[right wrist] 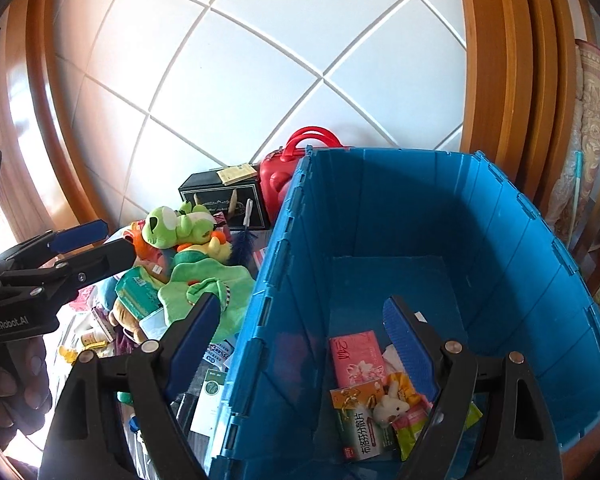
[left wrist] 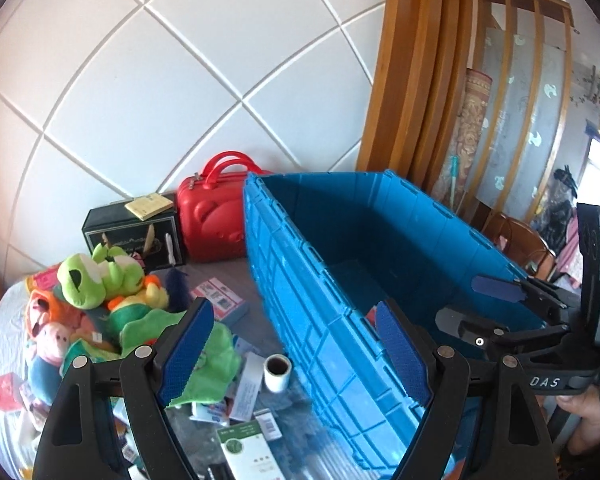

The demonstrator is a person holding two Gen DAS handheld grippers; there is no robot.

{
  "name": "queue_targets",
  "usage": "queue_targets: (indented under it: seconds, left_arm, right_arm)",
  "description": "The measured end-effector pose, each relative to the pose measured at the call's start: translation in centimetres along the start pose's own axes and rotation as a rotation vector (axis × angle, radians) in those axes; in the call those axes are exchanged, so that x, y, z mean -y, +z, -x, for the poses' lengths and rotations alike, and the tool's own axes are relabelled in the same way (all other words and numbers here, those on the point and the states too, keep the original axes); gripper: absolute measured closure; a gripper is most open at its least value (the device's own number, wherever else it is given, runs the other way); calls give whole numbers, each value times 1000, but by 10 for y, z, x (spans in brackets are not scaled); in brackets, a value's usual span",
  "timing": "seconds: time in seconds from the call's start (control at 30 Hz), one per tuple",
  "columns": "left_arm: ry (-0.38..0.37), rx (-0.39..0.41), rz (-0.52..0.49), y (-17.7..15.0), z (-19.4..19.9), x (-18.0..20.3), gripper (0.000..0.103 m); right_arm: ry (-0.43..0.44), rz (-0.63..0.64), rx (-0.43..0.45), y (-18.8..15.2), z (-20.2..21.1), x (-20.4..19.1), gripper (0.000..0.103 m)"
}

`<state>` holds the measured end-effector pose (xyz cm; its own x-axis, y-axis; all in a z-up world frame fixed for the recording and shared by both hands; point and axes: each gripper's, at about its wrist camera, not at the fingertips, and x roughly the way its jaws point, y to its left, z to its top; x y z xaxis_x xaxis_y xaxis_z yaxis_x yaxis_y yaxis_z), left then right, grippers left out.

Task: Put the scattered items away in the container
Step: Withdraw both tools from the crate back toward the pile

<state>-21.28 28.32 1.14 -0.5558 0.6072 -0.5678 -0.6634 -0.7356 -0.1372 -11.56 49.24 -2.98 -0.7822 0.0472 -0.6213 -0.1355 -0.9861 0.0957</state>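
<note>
A big blue plastic crate (left wrist: 320, 320) (right wrist: 520, 264) stands on the table. Inside it lie a pink packet (right wrist: 358, 356), a green medicine box (right wrist: 362, 428) and a small white plush (right wrist: 388, 406). My left gripper (left wrist: 296, 348) is open and empty, its jaws straddling the crate's left wall above a white roll (left wrist: 277, 372). My right gripper (right wrist: 304, 344) is open and empty, one jaw over the crate's inside, the other outside its left wall. A pile of plush toys with a green frog (left wrist: 96, 276) (right wrist: 176, 226) and scattered boxes lies left of the crate.
A red case (left wrist: 212, 216) (right wrist: 278, 180) and a black box (left wrist: 132, 232) (right wrist: 224, 196) stand at the back by the white tiled wall. A green cloth (right wrist: 204, 292), a white-green box (left wrist: 248, 448) and paper packets (left wrist: 220, 300) lie near the crate. Wooden frame is to the right.
</note>
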Motion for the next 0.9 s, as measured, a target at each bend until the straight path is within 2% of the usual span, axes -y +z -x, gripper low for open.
queue_targets:
  seconds: [0.27, 0.6, 0.9]
  left_arm:
    - [79, 41, 75, -10, 39, -46, 19]
    - [136, 61, 138, -28, 75, -102, 19]
    - [203, 28, 169, -42, 90, -150, 19]
  right_arm:
    - [35, 67, 5, 3, -2, -50, 19]
    - [64, 133, -18, 7, -16, -115, 19]
    - [95, 166, -35, 6, -34, -168, 19]
